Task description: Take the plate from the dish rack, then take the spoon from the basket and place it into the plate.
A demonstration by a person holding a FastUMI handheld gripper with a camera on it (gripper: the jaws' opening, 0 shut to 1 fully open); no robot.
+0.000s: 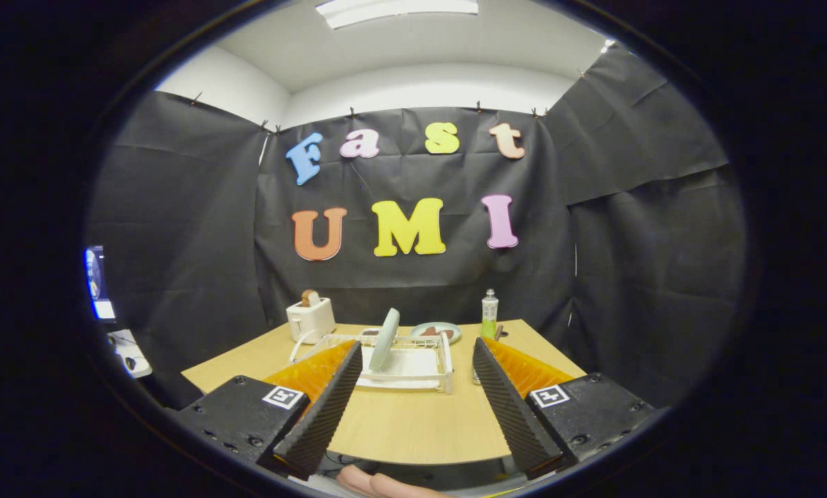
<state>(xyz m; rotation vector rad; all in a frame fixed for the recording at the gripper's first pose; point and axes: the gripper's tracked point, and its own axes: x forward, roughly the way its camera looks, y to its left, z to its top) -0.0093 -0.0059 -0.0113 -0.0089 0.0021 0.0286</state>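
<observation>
Wooden table [413, 429] carries the dish rack [413, 363] straight ahead; the plate [385, 339] stands on edge beyond the spread, empty gripper [411, 366] fingers.

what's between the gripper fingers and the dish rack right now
In the gripper view, a bare stretch of wooden table. The open gripper is short of the dish rack, where the plate stands on edge.

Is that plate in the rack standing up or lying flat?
Standing up: the plate sits on edge in the white dish rack, beyond the open claw.
</observation>
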